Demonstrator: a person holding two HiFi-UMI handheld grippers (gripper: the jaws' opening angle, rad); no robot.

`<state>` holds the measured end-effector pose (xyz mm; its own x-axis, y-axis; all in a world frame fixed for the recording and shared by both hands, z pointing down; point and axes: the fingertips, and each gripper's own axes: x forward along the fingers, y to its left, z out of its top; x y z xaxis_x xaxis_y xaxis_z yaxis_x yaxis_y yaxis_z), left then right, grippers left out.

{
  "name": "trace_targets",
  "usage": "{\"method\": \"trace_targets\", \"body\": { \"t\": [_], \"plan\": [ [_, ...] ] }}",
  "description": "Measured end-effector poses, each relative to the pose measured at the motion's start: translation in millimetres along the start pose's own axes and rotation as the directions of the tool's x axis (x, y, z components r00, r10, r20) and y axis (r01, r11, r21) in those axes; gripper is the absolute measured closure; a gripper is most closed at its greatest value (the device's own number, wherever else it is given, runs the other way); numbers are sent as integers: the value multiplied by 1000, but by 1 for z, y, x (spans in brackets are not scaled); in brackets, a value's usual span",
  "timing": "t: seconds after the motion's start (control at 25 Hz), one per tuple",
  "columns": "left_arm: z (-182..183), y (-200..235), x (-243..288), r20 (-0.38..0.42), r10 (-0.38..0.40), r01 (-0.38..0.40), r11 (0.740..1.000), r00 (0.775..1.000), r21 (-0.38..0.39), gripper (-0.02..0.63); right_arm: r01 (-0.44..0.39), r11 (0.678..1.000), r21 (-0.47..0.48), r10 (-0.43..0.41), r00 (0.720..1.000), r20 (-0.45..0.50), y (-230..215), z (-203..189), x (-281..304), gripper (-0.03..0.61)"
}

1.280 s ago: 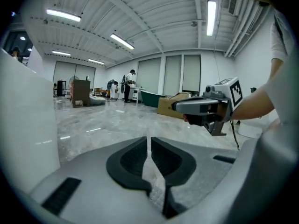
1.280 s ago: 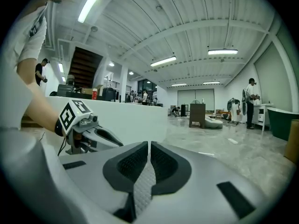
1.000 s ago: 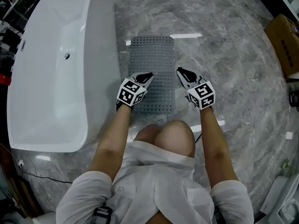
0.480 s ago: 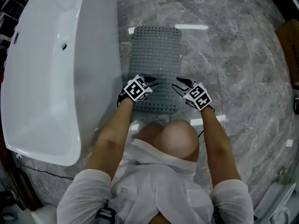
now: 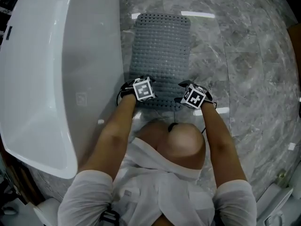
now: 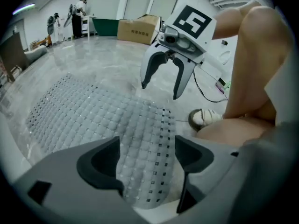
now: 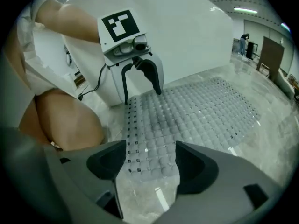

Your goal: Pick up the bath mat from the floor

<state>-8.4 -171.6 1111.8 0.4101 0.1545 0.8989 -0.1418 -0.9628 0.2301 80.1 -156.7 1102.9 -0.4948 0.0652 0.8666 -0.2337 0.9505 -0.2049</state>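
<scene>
Crouched at the near end of the mat (image 5: 160, 51), flat on the floor (image 5: 254, 79) just beside the tub (image 5: 56, 79). Left gripper (image 6: 147, 169) at the near left corner: jaws just been opening, now wide, corner showing in the gap, not pinched. Same with the right gripper (image 7: 152, 167) at the near right corner: just opened wide, mat edge in the gap, no grip

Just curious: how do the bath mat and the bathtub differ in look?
The bath mat is grey and covered in bumps and small holes; the bathtub is white, smooth and glossy. The mat lies flat and thin; the tub stands tall and is far larger. Both sit on the floor, side by side.
</scene>
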Motion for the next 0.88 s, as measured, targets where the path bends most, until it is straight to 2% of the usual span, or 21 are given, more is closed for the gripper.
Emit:
{"method": "trace_targets", "body": {
  "t": [0.16, 0.32, 0.56, 0.68, 0.76, 0.88],
  "plan": [
    [-24, -7, 23, -75, -36, 38, 999, 997, 15, 228, -65, 997, -49, 58, 990, -127, 11, -23, 26, 238],
    [-46, -18, 33, -162, -47, 58, 996, 986, 64, 199, -108, 985, -134, 76, 972, -222, 21, -45, 53, 218],
    [-78, -29, 57, -235, -44, 60, 996, 971, 61, 155, -136, 968, -209, 71, 954, -292, 34, -60, 86, 196],
    [-88, -35, 66, -262, -57, 73, 996, 963, 52, 150, -138, 969, -207, 70, 949, -307, 38, -62, 99, 195],
    [-94, -38, 72, -279, -57, 77, 995, 959, 62, 149, -126, 970, -210, 56, 949, -311, 41, -63, 106, 195],
    [-99, -36, 80, -289, -13, 45, 994, 957, 104, 146, -84, 968, -235, 6, 949, -315, 39, -66, 113, 193]
  ]
}}
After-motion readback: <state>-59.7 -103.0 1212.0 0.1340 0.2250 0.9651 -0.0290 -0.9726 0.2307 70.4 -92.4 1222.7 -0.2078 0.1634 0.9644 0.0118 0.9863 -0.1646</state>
